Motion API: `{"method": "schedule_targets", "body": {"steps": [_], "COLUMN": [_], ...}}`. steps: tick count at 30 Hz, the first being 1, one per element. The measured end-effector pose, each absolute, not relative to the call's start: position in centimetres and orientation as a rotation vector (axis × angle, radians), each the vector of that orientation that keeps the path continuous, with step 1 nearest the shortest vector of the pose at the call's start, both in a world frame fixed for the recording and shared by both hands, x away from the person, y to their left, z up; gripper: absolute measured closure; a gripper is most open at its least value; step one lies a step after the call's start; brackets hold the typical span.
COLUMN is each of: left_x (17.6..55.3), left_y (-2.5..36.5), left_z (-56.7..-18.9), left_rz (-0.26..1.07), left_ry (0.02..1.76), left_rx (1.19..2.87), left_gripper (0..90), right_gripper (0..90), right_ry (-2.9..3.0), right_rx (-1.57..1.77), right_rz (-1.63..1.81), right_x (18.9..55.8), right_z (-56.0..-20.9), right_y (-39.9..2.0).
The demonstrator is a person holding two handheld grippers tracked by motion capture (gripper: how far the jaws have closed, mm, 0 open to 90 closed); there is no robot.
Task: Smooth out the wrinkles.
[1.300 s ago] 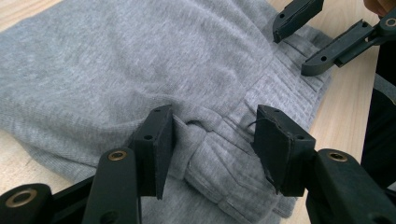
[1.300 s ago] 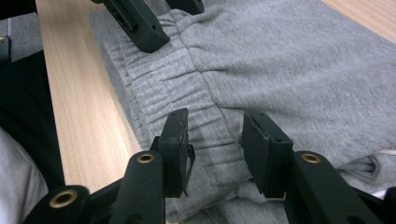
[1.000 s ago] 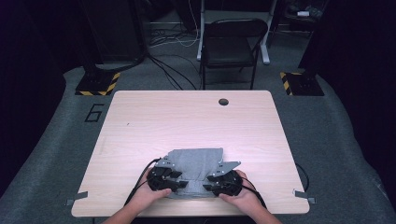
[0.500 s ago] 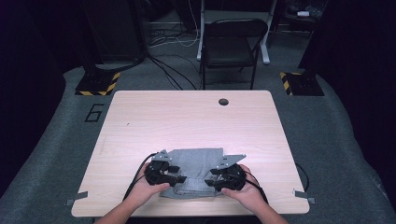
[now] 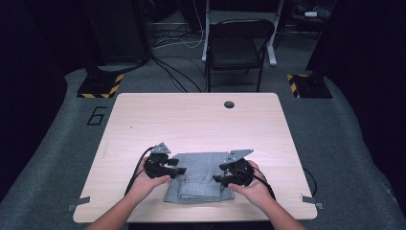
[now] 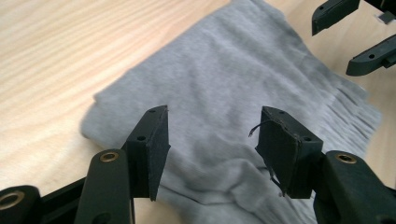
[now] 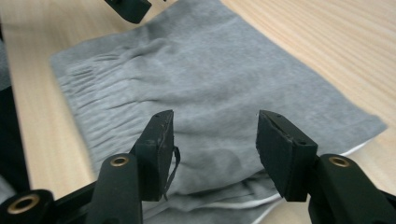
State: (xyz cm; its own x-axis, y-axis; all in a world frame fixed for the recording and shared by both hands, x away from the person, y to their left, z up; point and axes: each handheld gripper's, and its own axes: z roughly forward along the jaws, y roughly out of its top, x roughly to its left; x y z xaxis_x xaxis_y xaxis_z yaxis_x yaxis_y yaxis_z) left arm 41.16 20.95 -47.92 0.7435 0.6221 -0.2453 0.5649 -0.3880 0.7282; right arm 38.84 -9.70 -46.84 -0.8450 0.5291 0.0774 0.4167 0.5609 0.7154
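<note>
A large numeral "6" (image 5: 97, 115) is read on the grey floor mat (image 5: 57, 143) left of the wooden table (image 5: 191, 120), and no other writing is made out. A folded grey garment (image 5: 198, 177) is found at the table's near edge, lying flat between the two tools, its gathered waistband partly blurred in the gripper views. The left gripper (image 5: 178, 170) is seen gaping over the cloth's left side with nothing clamped, while the right gripper (image 5: 218, 173) has just been opening and is likewise held empty above the cloth.

We see soft, matt grey knit cloth (image 5: 198, 177) with a ribbed band, lying on the smooth pale wood-grain table (image 5: 191, 120); beside the cloth, matt black plastic jaws.
</note>
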Motion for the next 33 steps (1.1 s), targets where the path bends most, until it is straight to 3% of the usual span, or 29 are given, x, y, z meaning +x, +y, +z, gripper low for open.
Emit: {"method": "schedule_targets", "body": {"steps": [18,33], "left_x": [45.5,46.0], "left_y": [21.5,21.4], "left_z": [-49.6,-51.0], "left_rz": [0.1,0.082], "left_ry": [0.97,1.0], "left_rx": [2.067,2.084], "left_gripper": [47.2,45.9], "right_gripper": [53.2,39.2], "right_ry": [2.535,2.593], "right_rx": [0.959,1.033], "right_rz": [1.11,0.991], "right_x": [44.7,46.9], "right_z": [-47.7,-49.6], "right_y": [-11.4,-10.9]}}
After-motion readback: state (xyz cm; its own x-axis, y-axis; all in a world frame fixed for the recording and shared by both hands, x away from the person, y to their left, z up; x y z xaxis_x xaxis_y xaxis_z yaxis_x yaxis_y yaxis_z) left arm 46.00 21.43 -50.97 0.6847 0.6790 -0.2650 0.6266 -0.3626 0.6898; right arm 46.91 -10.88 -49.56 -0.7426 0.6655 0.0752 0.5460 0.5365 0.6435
